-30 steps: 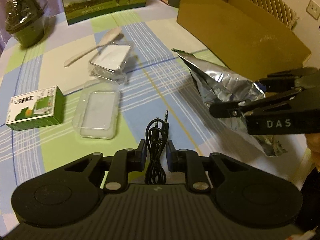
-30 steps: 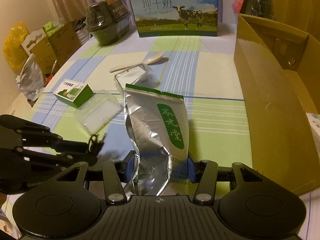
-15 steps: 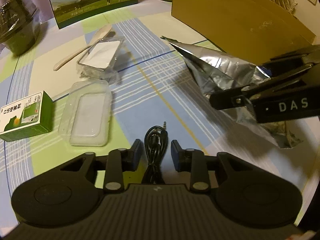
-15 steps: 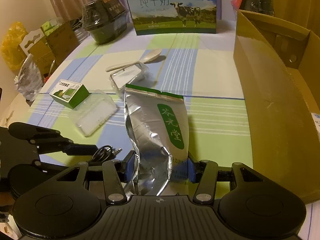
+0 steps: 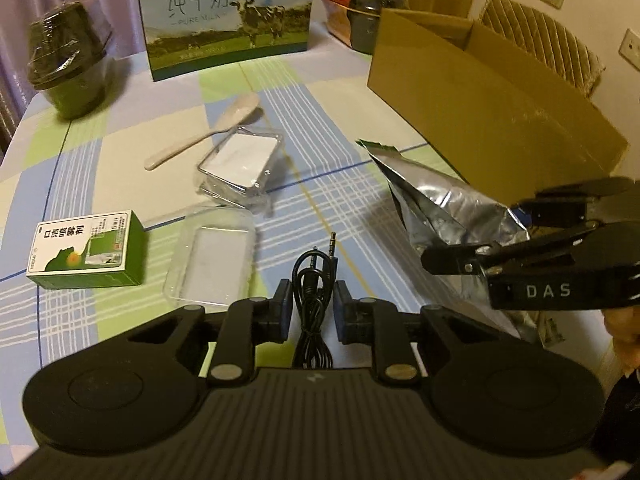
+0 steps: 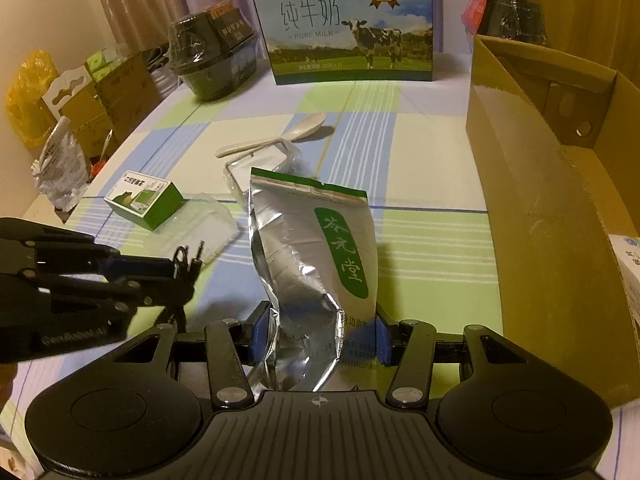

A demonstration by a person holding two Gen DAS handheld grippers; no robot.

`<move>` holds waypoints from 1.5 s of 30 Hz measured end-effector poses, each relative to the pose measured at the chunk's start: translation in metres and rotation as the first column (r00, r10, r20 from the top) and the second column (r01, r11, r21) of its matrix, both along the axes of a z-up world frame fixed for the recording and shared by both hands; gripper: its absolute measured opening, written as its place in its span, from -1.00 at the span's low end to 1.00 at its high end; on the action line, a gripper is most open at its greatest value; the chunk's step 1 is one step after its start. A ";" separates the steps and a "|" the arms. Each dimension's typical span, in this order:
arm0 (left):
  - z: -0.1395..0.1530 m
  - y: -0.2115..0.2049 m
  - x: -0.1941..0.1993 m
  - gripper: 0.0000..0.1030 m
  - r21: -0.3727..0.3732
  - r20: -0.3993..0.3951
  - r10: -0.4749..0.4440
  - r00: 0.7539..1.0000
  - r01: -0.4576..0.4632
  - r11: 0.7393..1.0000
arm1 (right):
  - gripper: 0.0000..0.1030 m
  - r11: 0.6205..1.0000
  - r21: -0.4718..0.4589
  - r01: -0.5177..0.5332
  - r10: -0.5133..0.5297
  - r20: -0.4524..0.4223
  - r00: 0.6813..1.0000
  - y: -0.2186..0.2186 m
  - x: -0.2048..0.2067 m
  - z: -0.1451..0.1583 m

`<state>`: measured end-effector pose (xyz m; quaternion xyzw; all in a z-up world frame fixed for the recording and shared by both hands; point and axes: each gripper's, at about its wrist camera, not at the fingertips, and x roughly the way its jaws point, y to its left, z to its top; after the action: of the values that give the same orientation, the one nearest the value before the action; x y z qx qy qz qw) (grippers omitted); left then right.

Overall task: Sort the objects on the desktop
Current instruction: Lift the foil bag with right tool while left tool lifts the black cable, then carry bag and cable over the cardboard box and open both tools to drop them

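The left gripper (image 5: 309,312) has its blue-padded fingers set close on either side of a coiled black audio cable (image 5: 313,276), pinching the bundle so that its two metal plugs stick out ahead of the tips. From the right wrist view the cable hangs clear of the tabletop (image 6: 424,184), near its front edge. The right gripper (image 6: 318,336) is clamped on the lower part of a silver foil pouch (image 6: 308,264) with a green label (the characters run down its face), holding it upright over the checked cloth, between the left gripper and the open cardboard box (image 6: 532,184) that stands along the right edge.

Further in, toward the middle of the tabletop, lie a clear plastic lid (image 5: 212,268) and, just behind it, a clear plastic case (image 5: 240,164) with something white inside; a pale spoon (image 5: 208,130) rests beside the case. A small green and white carton (image 5: 86,254) sits nearer the left edge. At the far edge stands a milk gift box (image 6: 352,28), with a dark wrapped bowl (image 6: 212,60) toward the far left corner.
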<state>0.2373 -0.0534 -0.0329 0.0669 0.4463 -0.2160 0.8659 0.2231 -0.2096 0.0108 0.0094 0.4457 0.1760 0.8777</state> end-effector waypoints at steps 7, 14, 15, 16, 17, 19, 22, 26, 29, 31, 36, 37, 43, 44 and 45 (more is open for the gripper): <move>-0.012 -0.001 0.001 -0.68 0.011 -0.039 -0.012 0.999 0.013 1.000 | -0.08 1.000 0.000 -0.002 0.002 -0.012 1.000 0.001 0.002 -0.001; -0.038 -0.011 0.004 -0.64 0.049 -0.042 -0.044 0.998 0.046 0.998 | -0.08 1.000 0.000 -0.003 0.003 -0.019 1.000 0.001 0.006 -0.004; -0.040 -0.011 0.004 -0.63 0.055 -0.035 -0.047 0.998 0.049 0.997 | -0.08 1.000 0.002 -0.002 0.002 -0.019 1.000 0.000 0.007 -0.004; -0.042 -0.012 0.005 -0.63 0.060 -0.028 -0.051 0.998 0.053 0.997 | -0.08 1.000 0.003 -0.002 0.002 -0.019 1.000 0.000 0.007 -0.004; -0.045 -0.013 0.005 -0.60 0.067 -0.026 -0.057 0.998 0.059 0.996 | -0.08 1.000 0.005 -0.002 0.002 -0.019 1.000 0.000 0.008 -0.004; -0.047 -0.015 0.005 -0.59 0.071 -0.002 -0.064 0.998 0.064 0.995 | -0.08 1.000 0.008 -0.004 0.005 -0.020 1.000 0.000 0.008 -0.004; -0.048 -0.016 0.008 -0.59 0.068 0.005 -0.063 0.998 0.063 0.996 | -0.08 1.000 0.011 -0.007 0.007 -0.021 1.000 0.000 0.009 -0.004; -0.044 -0.017 0.009 -0.64 0.077 -0.022 -0.044 0.999 0.046 0.996 | -0.08 1.000 0.014 -0.001 0.001 -0.020 1.000 -0.001 0.009 -0.003; -0.036 -0.015 0.007 -0.64 0.062 0.001 -0.038 0.999 0.038 0.997 | -0.08 1.000 0.025 0.007 -0.006 -0.007 1.000 -0.003 0.009 0.000; -0.028 -0.011 0.007 -0.64 0.039 0.013 -0.022 1.000 0.021 0.999 | -0.08 0.999 0.033 0.008 -0.008 0.003 1.000 -0.003 0.009 0.003; -0.003 -0.003 0.008 -0.64 -0.022 0.043 0.016 0.999 -0.015 1.000 | -0.08 0.998 0.055 0.019 -0.020 0.015 1.000 -0.005 0.007 0.007; 0.002 -0.003 0.007 -0.64 -0.026 0.048 0.019 0.999 -0.018 0.999 | -0.08 0.998 0.059 0.021 -0.022 0.016 1.000 -0.005 0.007 0.008; 0.030 -0.002 0.001 -0.64 -0.067 0.069 0.048 0.996 -0.044 0.997 | -0.08 0.997 0.068 0.040 -0.044 0.052 0.998 -0.009 0.004 0.020; 0.034 -0.003 0.000 -0.64 -0.072 0.077 0.050 0.996 -0.045 0.996 | -0.08 0.996 0.073 0.049 -0.054 0.064 0.997 -0.011 0.002 0.024; 0.039 -0.005 -0.002 -0.64 -0.076 0.086 0.053 0.995 -0.047 0.996 | -0.08 0.995 0.078 0.057 -0.063 0.075 0.995 -0.013 0.000 0.028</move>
<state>0.2352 -0.0583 0.0062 0.0331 0.4012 -0.2074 0.8916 0.2227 -0.2222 0.0393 0.0492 0.4037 0.1663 0.8983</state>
